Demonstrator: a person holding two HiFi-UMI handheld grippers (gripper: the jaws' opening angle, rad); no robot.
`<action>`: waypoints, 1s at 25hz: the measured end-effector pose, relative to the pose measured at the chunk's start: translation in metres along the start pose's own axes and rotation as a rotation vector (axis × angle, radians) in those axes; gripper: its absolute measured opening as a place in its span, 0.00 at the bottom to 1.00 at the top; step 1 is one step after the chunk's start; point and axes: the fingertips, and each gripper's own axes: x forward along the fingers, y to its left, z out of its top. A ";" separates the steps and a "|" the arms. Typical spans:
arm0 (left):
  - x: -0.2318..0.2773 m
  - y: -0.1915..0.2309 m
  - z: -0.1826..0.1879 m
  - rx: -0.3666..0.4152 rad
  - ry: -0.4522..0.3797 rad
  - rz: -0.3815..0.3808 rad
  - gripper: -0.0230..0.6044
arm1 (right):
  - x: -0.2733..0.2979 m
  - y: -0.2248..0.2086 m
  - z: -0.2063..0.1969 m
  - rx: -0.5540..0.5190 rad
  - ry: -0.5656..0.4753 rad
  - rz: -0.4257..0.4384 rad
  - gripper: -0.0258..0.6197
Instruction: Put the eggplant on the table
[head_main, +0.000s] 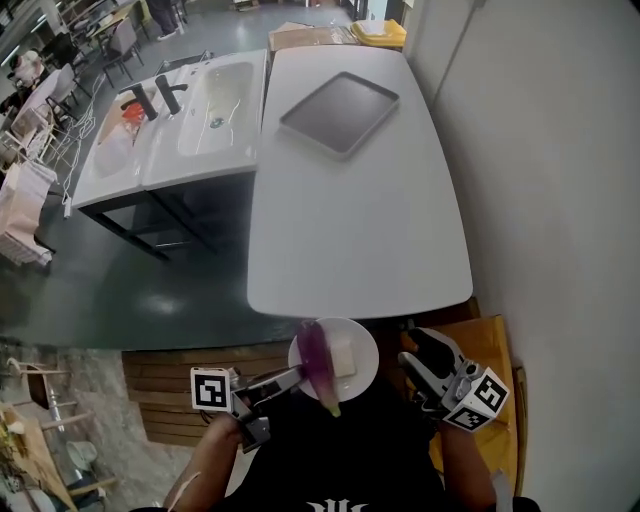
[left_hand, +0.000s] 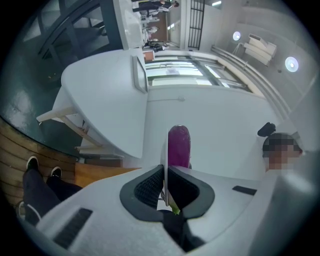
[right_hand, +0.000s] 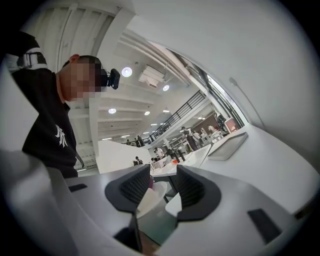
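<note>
A purple eggplant (head_main: 318, 360) lies on a small white plate (head_main: 368, 368) next to a white block (head_main: 344, 357), held just short of the white table's (head_main: 360, 220) near edge. My left gripper (head_main: 300, 373) is shut on the plate's rim. In the left gripper view the thin rim (left_hand: 164, 150) stands edge-on between the left gripper's (left_hand: 164, 185) pads, with the eggplant (left_hand: 179, 145) beyond them. My right gripper (head_main: 412, 365) stands open just right of the plate. In the right gripper view the right gripper (right_hand: 162, 187) has nothing between its fingers; the plate (right_hand: 152, 195) shows beyond the gap.
A grey tray (head_main: 338, 112) lies at the table's far end and also shows as the tray (right_hand: 227, 145) in the right gripper view. A white double sink (head_main: 205, 105) stands left of the table. A white wall runs along the right. A wooden seat (head_main: 490, 350) is under my right gripper.
</note>
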 end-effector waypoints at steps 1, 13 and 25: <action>-0.002 0.000 0.002 0.001 0.005 -0.004 0.06 | -0.001 0.000 0.001 -0.005 -0.010 -0.020 0.25; -0.030 0.016 0.029 -0.012 0.020 -0.002 0.06 | -0.026 -0.011 0.005 -0.021 -0.047 -0.251 0.21; -0.010 0.011 0.049 -0.005 -0.034 0.023 0.06 | -0.017 -0.039 0.015 0.018 -0.065 -0.206 0.19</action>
